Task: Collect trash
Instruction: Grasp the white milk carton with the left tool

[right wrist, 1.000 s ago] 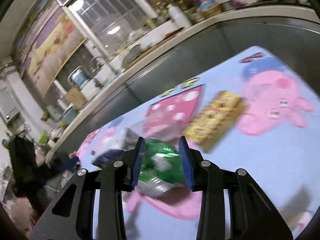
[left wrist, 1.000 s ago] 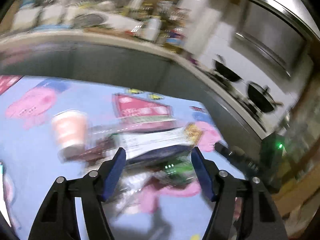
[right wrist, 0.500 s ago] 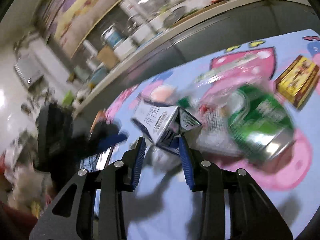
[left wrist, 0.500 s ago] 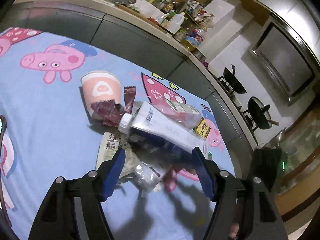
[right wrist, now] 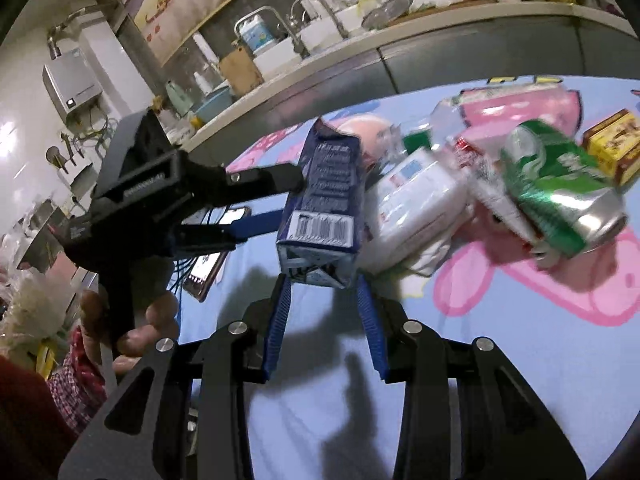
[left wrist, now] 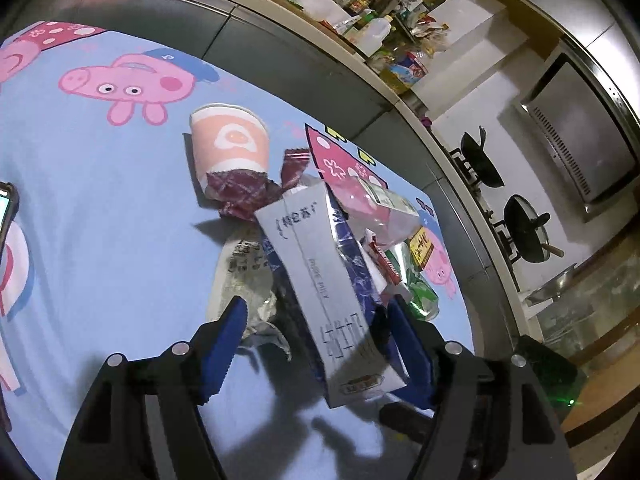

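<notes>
A blue and white carton [right wrist: 320, 216] stands tilted on the blue cartoon cloth, its base between my right gripper's [right wrist: 323, 292] fingertips; the jaws stand narrowly apart around it. In the left wrist view the same carton [left wrist: 324, 280] lies between my left gripper's [left wrist: 316, 320] wide-open jaws, against the right finger. Behind it sits a pile: a pink paper cup [left wrist: 228, 146], a maroon wrapper [left wrist: 244, 194], crumpled paper [left wrist: 244, 280], a green can [right wrist: 556, 192], a white pack [right wrist: 416, 208] and a clear bottle [left wrist: 380, 208].
A yellow box [right wrist: 612, 152] lies at the far right of the cloth. A phone [right wrist: 208, 264] lies left of the carton. A grey counter [right wrist: 440, 60] with sink and clutter runs behind the table. A stove with pans [left wrist: 524, 228] stands right.
The carton has risen from lying in the pile to standing tilted between both grippers. My right gripper has swung from the green can to the carton's base. The left gripper moved closer.
</notes>
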### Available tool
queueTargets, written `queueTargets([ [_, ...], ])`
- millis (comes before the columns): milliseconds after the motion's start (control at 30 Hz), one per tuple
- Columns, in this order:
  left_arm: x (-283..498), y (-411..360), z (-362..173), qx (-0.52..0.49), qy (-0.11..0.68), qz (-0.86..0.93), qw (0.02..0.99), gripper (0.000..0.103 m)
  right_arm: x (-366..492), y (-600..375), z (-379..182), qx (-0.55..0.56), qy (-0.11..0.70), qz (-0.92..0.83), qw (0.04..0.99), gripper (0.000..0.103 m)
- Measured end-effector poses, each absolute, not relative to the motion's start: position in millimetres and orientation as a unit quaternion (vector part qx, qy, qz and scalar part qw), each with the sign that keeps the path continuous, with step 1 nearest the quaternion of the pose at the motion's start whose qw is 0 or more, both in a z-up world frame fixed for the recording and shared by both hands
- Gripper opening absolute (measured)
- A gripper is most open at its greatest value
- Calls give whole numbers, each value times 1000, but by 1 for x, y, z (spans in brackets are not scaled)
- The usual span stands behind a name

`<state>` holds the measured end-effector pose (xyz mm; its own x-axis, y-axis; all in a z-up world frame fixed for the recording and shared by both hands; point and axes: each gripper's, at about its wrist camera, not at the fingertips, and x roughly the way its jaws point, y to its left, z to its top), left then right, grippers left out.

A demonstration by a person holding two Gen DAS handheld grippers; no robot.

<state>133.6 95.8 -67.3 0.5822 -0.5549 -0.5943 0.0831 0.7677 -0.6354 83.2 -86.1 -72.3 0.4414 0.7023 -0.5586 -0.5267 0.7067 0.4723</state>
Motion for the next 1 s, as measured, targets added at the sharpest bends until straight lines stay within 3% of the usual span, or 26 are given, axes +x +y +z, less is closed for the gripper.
queueTargets([
  [133,140,83,-61,-273,421,-192,844,88,81,-102,-69,121,375,347,851,40],
  [333,153,62,-57,-252,439,-184,843,88,91,-81,-62,84,368,346,859,40],
  [400,154,61,-57,-243,442,-170,847,85,94,-64,-58,69,361,360,858,40],
  [467,155,65,-61,-242,450,-167,843,69,90,-49,-54,48,353,373,857,40],
  [567,152,79,-69,-264,449,-178,835,60,85,-33,-51,32,345,385,855,41],
  [1000,114,153,-47,-301,374,-184,858,51,70,-28,-68,36,369,392,842,43],
])
